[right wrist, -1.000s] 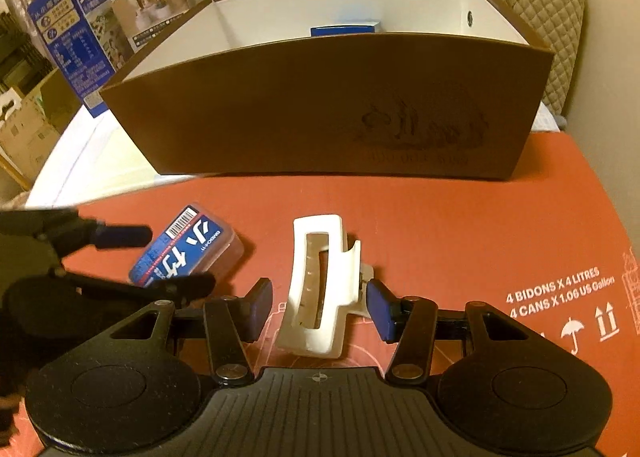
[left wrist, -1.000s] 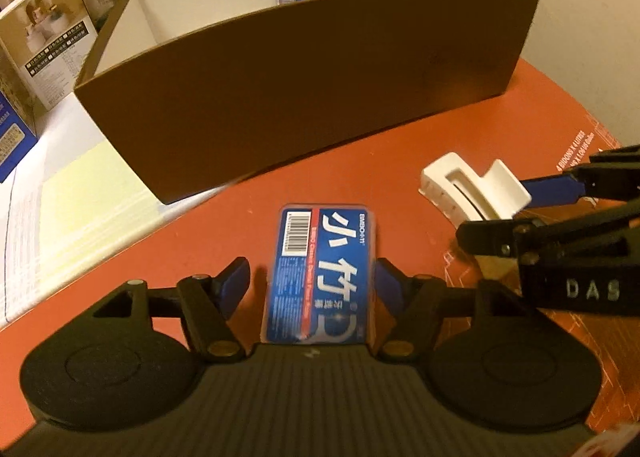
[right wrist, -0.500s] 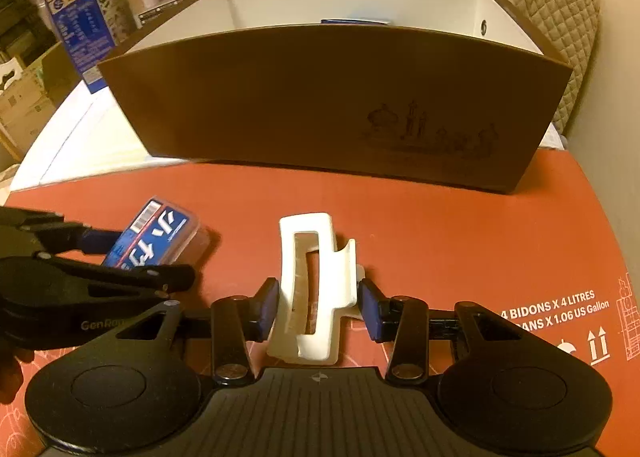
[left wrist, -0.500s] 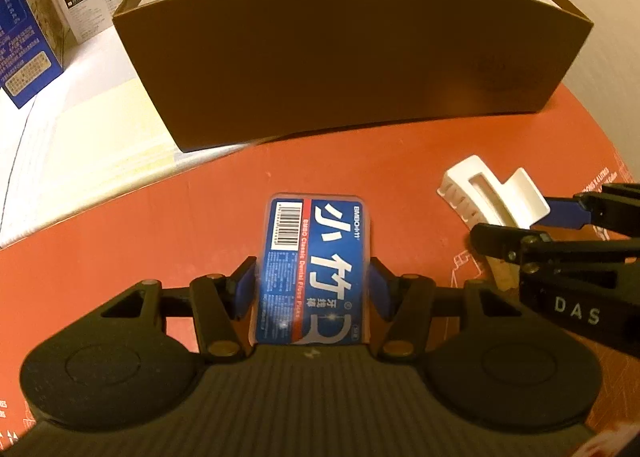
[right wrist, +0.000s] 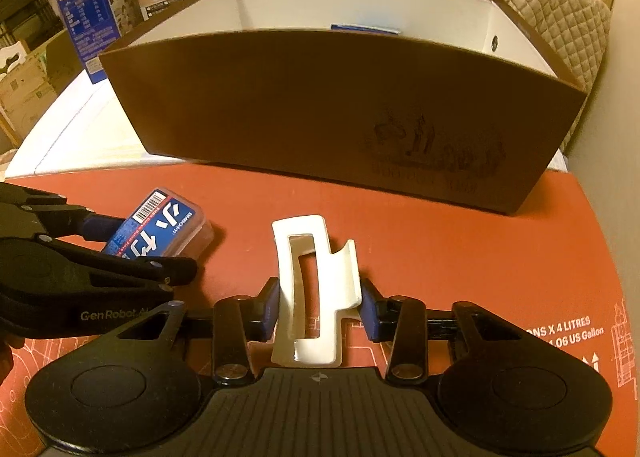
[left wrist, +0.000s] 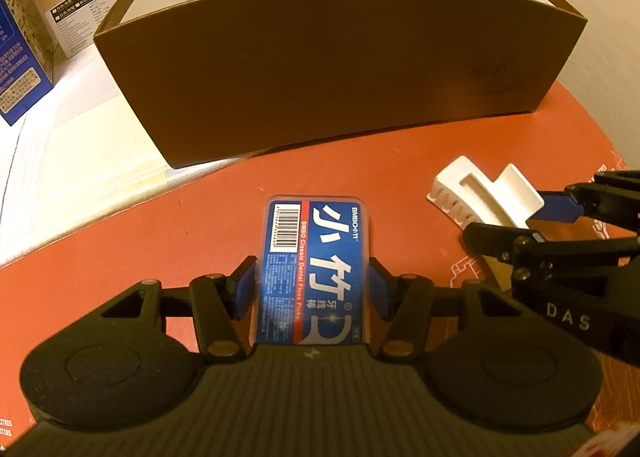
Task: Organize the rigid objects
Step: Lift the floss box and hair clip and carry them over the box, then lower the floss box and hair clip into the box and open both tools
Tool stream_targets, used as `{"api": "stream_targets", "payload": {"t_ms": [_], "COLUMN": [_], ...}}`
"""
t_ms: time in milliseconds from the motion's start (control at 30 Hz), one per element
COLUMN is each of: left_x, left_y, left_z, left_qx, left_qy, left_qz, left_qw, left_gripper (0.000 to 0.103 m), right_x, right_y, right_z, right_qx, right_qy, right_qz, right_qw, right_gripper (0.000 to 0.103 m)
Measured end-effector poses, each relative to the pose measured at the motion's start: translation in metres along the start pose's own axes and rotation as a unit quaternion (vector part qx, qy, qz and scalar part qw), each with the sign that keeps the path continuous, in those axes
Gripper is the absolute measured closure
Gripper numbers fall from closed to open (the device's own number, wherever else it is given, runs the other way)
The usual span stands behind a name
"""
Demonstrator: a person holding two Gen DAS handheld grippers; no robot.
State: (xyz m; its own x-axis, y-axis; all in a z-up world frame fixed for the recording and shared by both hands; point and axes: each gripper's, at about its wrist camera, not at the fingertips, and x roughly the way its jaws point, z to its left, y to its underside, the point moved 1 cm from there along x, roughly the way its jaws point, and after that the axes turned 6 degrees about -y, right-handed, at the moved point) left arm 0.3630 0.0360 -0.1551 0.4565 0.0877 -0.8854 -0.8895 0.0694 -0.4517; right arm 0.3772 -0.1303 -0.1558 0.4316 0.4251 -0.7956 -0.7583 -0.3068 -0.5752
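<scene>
Both grippers have narrowed: left gripper (left wrist: 312, 293) jaws closing on the blue rectangular floss-pick case (left wrist: 316, 269), right gripper (right wrist: 318, 307) closing on the white plastic hair claw (right wrist: 312, 289); clear red counter (right wrist: 460, 241) lies before the brown cardboard box (right wrist: 320, 105).

The blue floss pick case (left wrist: 316, 269) carries "BMBO" beside large white Chinese characters, a red stripe reading "BMBO Classic Dental Floss Picks", and a barcode at its far corner. The right gripper (left wrist: 516, 217) bears "DAS" in pale letters on its black body; the left gripper (right wrist: 144, 245) bears "GenRobot". On the red printed cardboard (right wrist: 480, 249), near its right edge, white print reads "ONS X 4 LITRES" above "1.06 US Gallon", with two upward arrows beside it. The brown box (right wrist: 320, 109) has a faint emblem whose lettering cannot be read
</scene>
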Motion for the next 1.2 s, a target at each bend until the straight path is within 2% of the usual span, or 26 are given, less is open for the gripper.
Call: {"api": "stream_targets", "payload": {"t_ms": [267,567,733,933,1033,1200], "left_x": [-0.020,-0.079,-0.106,-0.115,-0.111,-0.087], "left_y": [0.004,-0.011,-0.041,-0.086,-0.110,-0.146], "left_z": [0.007,0.026,0.032,0.041,0.043,0.041], "left_qx": [-0.001,-0.025,-0.028,-0.032,-0.033,-0.030], "left_qy": [0.010,0.008,0.003,-0.007,-0.004,-0.001], "left_qz": [-0.025,-0.080,-0.117,-0.151,-0.158,-0.146], "left_qw": [0.9996,0.9964,0.9928,0.9880,0.9870,0.9888], "left_gripper": [0.051,0.051,0.051,0.051,0.051,0.051], "right_x": [-0.014,-0.061,-0.088,-0.103,-0.102,-0.088], "right_y": [0.000,-0.023,-0.055,-0.096,-0.118,-0.152], "right_z": [-0.004,-0.006,-0.012,-0.031,-0.045,-0.070], "right_qx": [0.009,0.024,0.033,0.055,0.067,0.080], "right_qy": [-0.018,-0.051,-0.061,-0.062,-0.054,-0.028], "right_qz": [-0.007,-0.046,-0.087,-0.126,-0.139,-0.146], "right_qw": [1.000,0.997,0.994,0.989,0.987,0.986], "right_gripper": [0.066,0.066,0.066,0.066,0.066,0.066]}}
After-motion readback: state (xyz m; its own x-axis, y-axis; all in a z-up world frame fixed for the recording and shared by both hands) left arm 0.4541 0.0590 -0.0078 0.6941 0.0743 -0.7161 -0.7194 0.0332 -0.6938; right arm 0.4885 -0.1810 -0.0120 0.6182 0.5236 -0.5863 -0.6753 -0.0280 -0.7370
